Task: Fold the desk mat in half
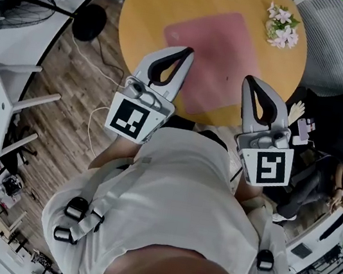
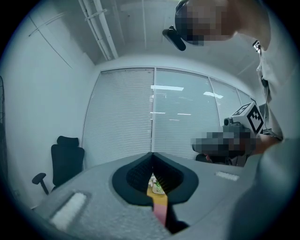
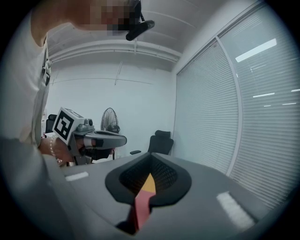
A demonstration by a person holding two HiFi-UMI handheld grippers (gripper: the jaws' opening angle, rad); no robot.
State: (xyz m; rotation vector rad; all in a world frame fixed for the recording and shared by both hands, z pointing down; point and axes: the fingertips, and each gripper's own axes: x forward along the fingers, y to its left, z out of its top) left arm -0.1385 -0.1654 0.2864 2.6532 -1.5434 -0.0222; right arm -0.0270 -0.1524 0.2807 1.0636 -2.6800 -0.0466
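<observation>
A pink desk mat (image 1: pixel 210 54) lies flat and unfolded on the round wooden table (image 1: pixel 151 6). My left gripper (image 1: pixel 188 51) hovers at the mat's near left edge, and its jaws meet at the tip with nothing between them. My right gripper (image 1: pixel 248 80) is over the mat's near right part, also shut and empty. In the left gripper view the closed jaws (image 2: pixel 152 154) frame a sliver of the mat (image 2: pixel 160 213). The right gripper view shows its own tip (image 3: pixel 151 154) closed above the mat (image 3: pixel 140 206). Whether either tip touches the mat is unclear.
A bunch of flowers (image 1: pixel 281 26) lies at the table's far right. A floor fan (image 1: pixel 18 3) and a black chair base (image 1: pixel 90 22) stand to the left, with a white table (image 1: pixel 2 95) nearer. A seated person (image 1: pixel 339 187) is at the right.
</observation>
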